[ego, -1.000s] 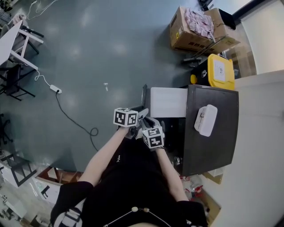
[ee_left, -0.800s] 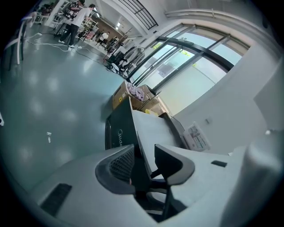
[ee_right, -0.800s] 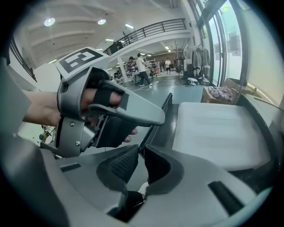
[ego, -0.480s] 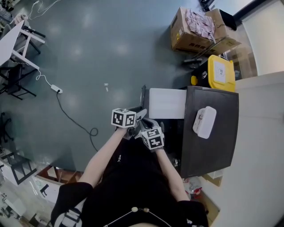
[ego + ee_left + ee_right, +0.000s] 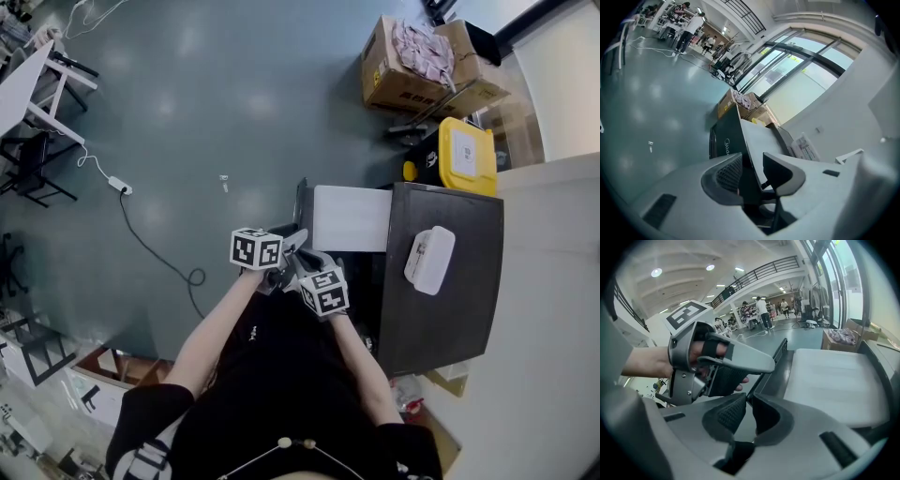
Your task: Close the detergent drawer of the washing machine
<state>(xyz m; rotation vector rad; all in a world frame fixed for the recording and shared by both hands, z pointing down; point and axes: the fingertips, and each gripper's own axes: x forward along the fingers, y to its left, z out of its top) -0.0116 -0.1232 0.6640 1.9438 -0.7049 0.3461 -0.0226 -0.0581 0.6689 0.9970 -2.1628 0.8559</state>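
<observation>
The detergent drawer (image 5: 352,217) stands pulled out to the left of the dark washing machine (image 5: 450,309), a white tray behind a dark front panel (image 5: 303,202). My left gripper (image 5: 296,241) is at the near end of that panel. In the left gripper view the lettered panel (image 5: 729,136) runs between the jaws of the left gripper (image 5: 752,161), and the pads press on it. My right gripper (image 5: 306,262) sits just beside it. In the right gripper view its narrow jaws (image 5: 749,401) close on the panel's near corner (image 5: 780,352), beside the white tray (image 5: 834,380).
A white lidded box (image 5: 428,258) lies on the machine's top. A yellow case (image 5: 466,152) and open cardboard boxes (image 5: 412,56) stand beyond the machine. A power strip with cable (image 5: 117,187) lies on the grey floor at the left, near a white table (image 5: 28,84).
</observation>
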